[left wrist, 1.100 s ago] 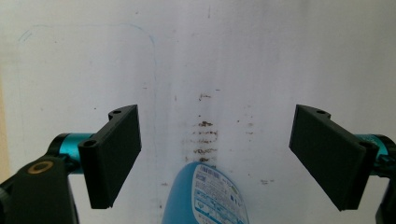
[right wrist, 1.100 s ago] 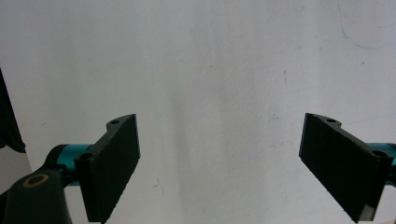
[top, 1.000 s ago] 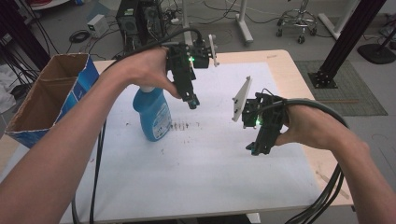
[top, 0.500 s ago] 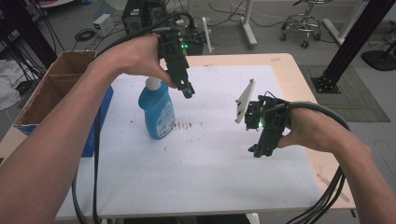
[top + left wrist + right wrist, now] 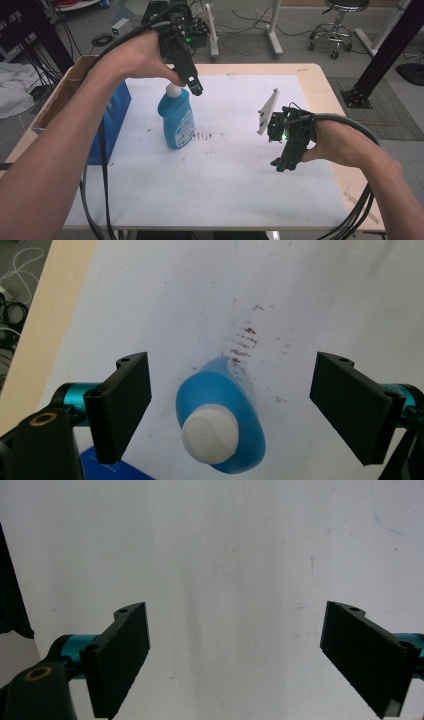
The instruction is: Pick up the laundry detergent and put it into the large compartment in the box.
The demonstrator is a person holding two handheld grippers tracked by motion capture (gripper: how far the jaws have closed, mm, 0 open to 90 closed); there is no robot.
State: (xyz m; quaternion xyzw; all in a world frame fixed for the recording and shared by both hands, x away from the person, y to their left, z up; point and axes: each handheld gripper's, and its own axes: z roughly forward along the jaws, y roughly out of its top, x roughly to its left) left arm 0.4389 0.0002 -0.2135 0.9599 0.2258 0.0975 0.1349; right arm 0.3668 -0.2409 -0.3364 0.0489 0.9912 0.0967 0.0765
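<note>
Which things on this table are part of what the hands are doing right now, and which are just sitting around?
In the job: blue bottle with white cap, standing upright; left gripper, open above it; right gripper, open over the white table cover.

Lying about: cardboard box, blue box, brown smudges.

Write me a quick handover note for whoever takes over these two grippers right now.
Left gripper: jaws open, poised above the blue bottle, not touching it.
Right gripper: jaws open, nothing between them, over bare white table cover.
Bottle: upright on the cover, white cap on, beside the blue box; brown smudges to its right.
Done: bottle stands free.
Left: probably the smudges; unclear.
</note>
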